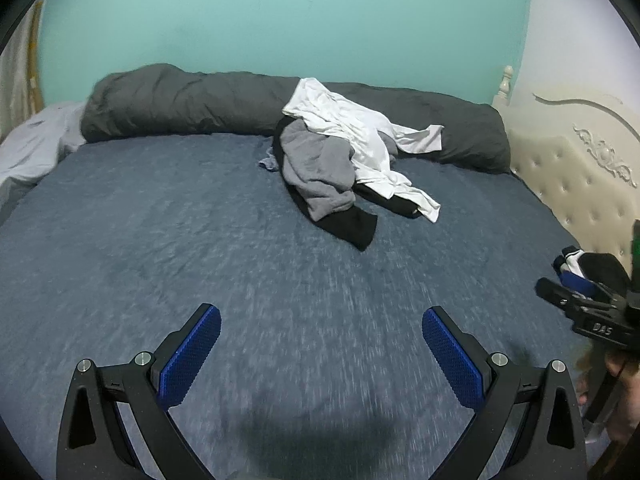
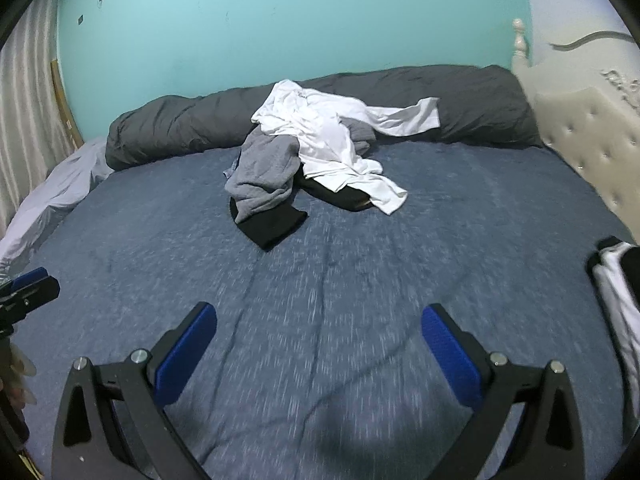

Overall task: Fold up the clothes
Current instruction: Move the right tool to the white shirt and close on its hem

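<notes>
On the bed point(image 1: 160, 240), a pile of clothes point(image 1: 344, 160) lies against a grey duvet point(image 1: 180, 100). Left hand-held gripper point(image 1: 321, 338) and right hand-held gripper point(image 2: 319, 336) both gape wide, empty.

Both wrist cameras look low across the bed point(image 1: 160, 220) toward the teal wall point(image 1: 280, 20), sharing the clothes pile point(image 2: 312, 152).

The bed cover point(image 1: 160, 240) is a mottled, heathered blue. On it, the pile holds a white shirt point(image 1: 352, 132), a plain grey sweatshirt point(image 1: 320, 168) and a black garment point(image 1: 352, 228). Along the far side lies a dark charcoal duvet roll point(image 1: 180, 100), and at far left a pale lavender sheet point(image 1: 32, 144). The wall point(image 1: 280, 20) is turquoise; the tufted headboard point(image 1: 580, 184) on the right is cream. The left gripper point(image 1: 320, 354) and right gripper point(image 2: 320, 354) are black with blue textured pads point(image 1: 192, 356).
</notes>
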A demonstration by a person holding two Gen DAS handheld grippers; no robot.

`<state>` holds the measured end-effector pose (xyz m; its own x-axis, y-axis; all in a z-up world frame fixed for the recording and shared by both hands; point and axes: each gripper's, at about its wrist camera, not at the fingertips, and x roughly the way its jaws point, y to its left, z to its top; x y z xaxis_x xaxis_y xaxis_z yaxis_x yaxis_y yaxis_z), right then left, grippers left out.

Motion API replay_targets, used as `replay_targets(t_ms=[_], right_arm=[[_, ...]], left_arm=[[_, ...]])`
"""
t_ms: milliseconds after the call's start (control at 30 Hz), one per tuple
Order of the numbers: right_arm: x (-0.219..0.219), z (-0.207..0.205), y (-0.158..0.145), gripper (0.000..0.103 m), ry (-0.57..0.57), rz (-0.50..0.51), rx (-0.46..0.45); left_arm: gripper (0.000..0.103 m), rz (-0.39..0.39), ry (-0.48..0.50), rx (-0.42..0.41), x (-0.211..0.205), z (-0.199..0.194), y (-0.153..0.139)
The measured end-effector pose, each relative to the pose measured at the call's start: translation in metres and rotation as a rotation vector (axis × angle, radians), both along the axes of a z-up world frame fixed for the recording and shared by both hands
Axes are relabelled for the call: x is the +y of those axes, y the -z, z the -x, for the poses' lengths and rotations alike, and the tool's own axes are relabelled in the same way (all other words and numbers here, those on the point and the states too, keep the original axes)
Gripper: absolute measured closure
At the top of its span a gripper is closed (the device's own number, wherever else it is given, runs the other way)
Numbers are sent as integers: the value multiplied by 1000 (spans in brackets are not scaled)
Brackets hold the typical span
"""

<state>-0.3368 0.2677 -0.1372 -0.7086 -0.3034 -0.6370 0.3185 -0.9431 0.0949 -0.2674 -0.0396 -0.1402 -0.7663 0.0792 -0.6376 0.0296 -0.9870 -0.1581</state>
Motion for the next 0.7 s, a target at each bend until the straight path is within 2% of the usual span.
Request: replay_targets(t_ms=[267,400,700], right_arm=[[-20,91,50,0,-14,29,-52],[-27,126,71,0,6,56,-97],[-43,195,68,0,39,47,-132]], left_arm=[[0,-33,-4,-46,-8,82,50],[0,-52,-28,-93,-14,106,65],[0,-29,-27,-151,-24,136,66]])
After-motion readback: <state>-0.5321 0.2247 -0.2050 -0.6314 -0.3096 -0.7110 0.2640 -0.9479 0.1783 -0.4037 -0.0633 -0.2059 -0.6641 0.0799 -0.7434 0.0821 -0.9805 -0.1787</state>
